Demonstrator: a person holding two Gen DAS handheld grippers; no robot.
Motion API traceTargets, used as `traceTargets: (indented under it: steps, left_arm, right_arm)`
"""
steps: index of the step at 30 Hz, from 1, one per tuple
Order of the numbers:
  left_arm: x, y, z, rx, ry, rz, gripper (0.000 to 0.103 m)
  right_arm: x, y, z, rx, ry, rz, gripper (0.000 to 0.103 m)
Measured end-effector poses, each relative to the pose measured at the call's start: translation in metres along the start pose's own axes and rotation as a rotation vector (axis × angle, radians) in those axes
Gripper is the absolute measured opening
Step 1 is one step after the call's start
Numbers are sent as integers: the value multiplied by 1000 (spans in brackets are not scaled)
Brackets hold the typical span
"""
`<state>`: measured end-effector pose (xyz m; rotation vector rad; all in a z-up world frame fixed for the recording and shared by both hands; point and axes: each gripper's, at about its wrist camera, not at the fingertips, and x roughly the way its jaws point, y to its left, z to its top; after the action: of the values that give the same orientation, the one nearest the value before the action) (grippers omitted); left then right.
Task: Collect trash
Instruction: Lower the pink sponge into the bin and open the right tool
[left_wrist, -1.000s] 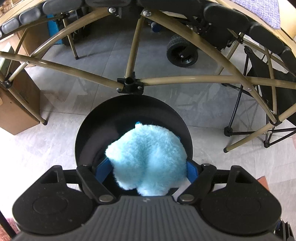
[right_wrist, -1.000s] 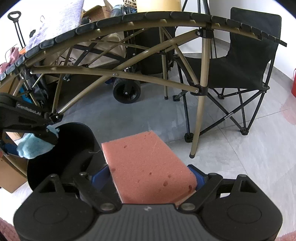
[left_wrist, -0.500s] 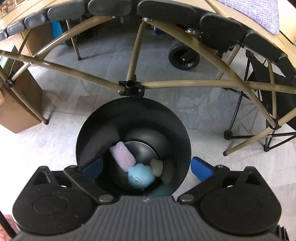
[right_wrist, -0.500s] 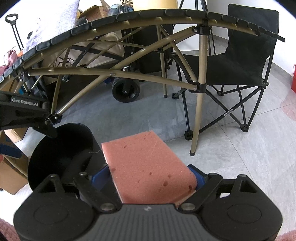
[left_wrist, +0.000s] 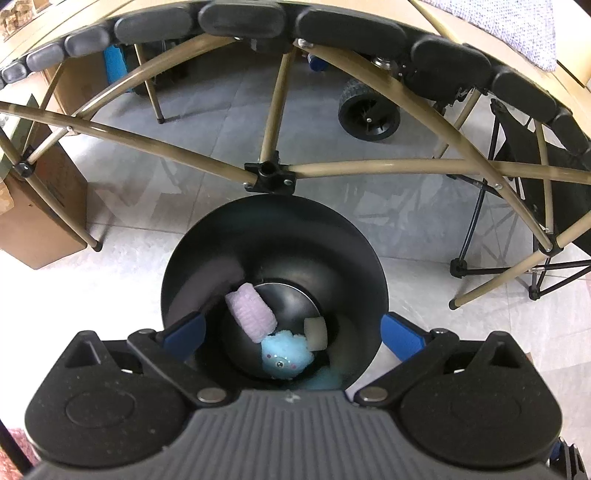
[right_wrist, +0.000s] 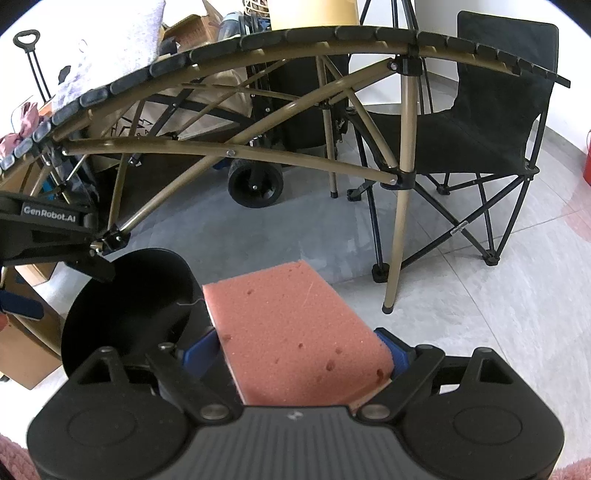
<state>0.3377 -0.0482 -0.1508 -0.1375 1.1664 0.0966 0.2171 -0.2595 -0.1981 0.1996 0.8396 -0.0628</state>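
Three items in bin (left_wrist: 273, 236): blue plush toy (left_wrist: 284, 354), lilac roll (left_wrist: 251, 312), white block (left_wrist: 316, 328).
Left tool (left_wrist: 291, 328): spread wide, empty, above bin.
Right tool (right_wrist: 295, 350): clamped on pink sponge (right_wrist: 291, 332), beside bin for dropping.

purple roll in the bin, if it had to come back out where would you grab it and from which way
Probably across its ridged middle, from straight above through the black bin's mouth. The purple roll lies tilted on the bin floor with its long sides exposed; the blue plush and a pale block crowd its lower end, so close across the width.
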Motion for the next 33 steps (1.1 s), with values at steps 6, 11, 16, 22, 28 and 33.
traceTargets:
  steps: [6, 11, 16, 22, 28, 33]
  left_arm:
    - [-8, 7, -2, 14, -24, 6, 103]
    - [-15, 17, -4, 23, -45, 28, 103]
    - [-23, 30, -5, 19, -62, 36, 103]
    - [-35, 45, -9, 37, -94, 48, 103]
    - [-43, 69, -10, 14, -111, 58, 103]
    - [-49, 90, -11, -4, -123, 65, 103]
  right_arm:
    - [-5, 3, 2, -2, -10, 16, 89]
    - [-9, 12, 4, -12, -19, 32, 89]
    - [-14, 25, 8, -28, -25, 60, 89]
    - [-20, 50, 14, -71, -35, 91, 89]
    - [-22, 79, 19, -102, -20, 126, 89]
    - [-25, 106, 26, -133, -21, 159, 89]
